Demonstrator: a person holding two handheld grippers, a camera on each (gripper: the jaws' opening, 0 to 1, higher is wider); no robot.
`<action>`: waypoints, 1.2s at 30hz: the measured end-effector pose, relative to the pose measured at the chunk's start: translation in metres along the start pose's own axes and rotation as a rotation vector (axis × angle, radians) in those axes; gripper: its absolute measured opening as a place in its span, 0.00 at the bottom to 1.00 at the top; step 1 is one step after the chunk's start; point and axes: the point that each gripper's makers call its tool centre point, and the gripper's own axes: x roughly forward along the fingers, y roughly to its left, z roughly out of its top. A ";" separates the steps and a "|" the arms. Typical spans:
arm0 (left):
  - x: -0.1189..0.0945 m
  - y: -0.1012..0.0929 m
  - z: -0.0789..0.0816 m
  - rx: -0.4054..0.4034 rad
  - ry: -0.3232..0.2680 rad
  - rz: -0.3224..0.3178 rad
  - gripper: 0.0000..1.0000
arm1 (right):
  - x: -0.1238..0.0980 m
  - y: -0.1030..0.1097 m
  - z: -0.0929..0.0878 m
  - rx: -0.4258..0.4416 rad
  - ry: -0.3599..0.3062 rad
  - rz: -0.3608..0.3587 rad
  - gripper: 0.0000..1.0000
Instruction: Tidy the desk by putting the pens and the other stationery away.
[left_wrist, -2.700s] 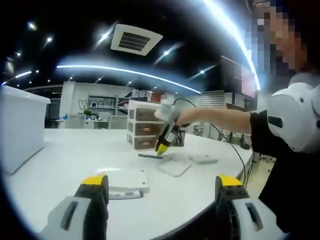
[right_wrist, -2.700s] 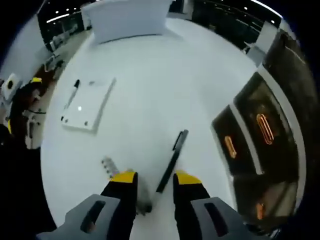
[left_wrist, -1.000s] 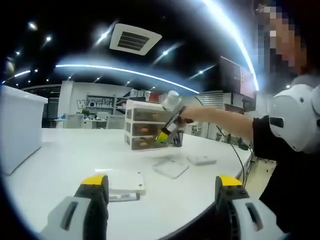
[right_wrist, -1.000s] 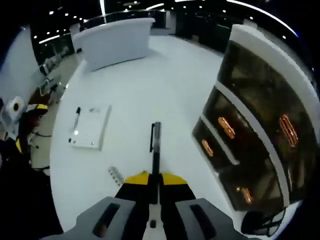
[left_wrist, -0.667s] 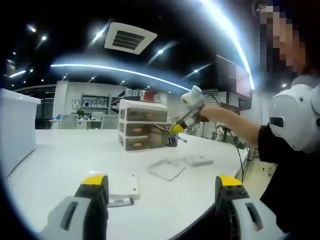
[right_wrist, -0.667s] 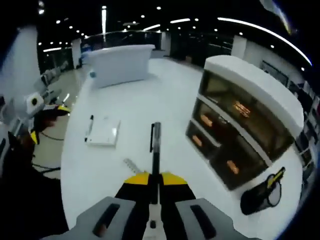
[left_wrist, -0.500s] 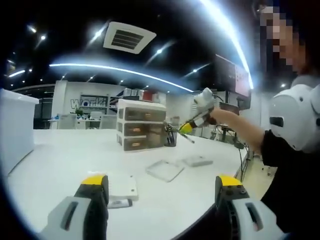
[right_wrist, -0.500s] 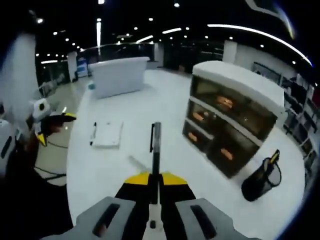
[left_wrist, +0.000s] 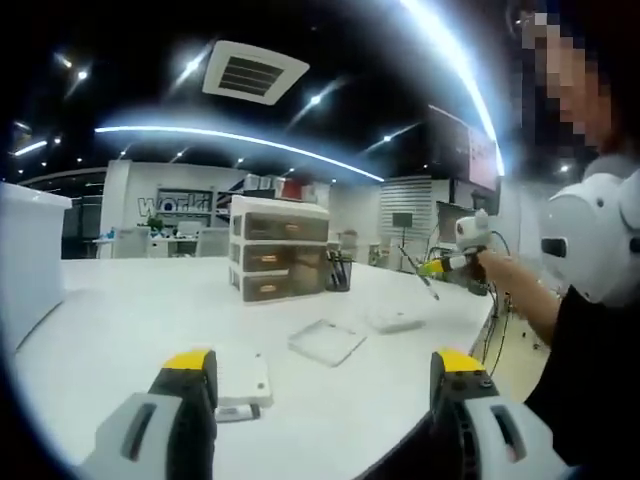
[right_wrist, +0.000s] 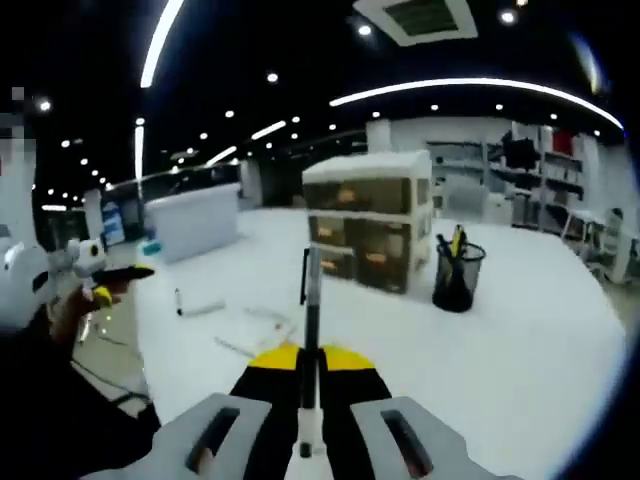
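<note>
One pen (right_wrist: 311, 300) is clamped in my right hand-held gripper (right_wrist: 310, 352), jaws pinched tight on the barrel so it sticks straight out ahead, up in the air over the tabletop (right_wrist: 520, 340). The mesh pen cup (right_wrist: 457, 276) sits beside the drawer unit (right_wrist: 365, 232), off to the right of the pen tip, well apart from it.

My left hand-held gripper (left_wrist: 325, 365) hangs wide with nothing in it (basically idle).

Risk, I reckon: the pen is long and the cup already has pens in it, so a crooked drop could catch the rim or tip the cup.

From the left gripper view I get the notepad (left_wrist: 243, 380), a marker (left_wrist: 238, 411) beside it and a clear lid (left_wrist: 327, 341); the right gripper view shows the cup's contents far better.
</note>
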 end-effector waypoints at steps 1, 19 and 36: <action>0.001 0.000 0.000 -0.001 -0.001 -0.002 0.86 | -0.006 0.000 -0.001 0.011 -0.020 -0.012 0.04; 0.013 -0.015 0.000 0.006 0.006 -0.040 0.87 | -0.055 0.005 0.025 0.084 -0.364 -0.110 0.05; 0.002 -0.003 -0.003 -0.014 -0.008 -0.007 0.87 | -0.003 -0.053 0.091 0.015 -0.430 -0.169 0.04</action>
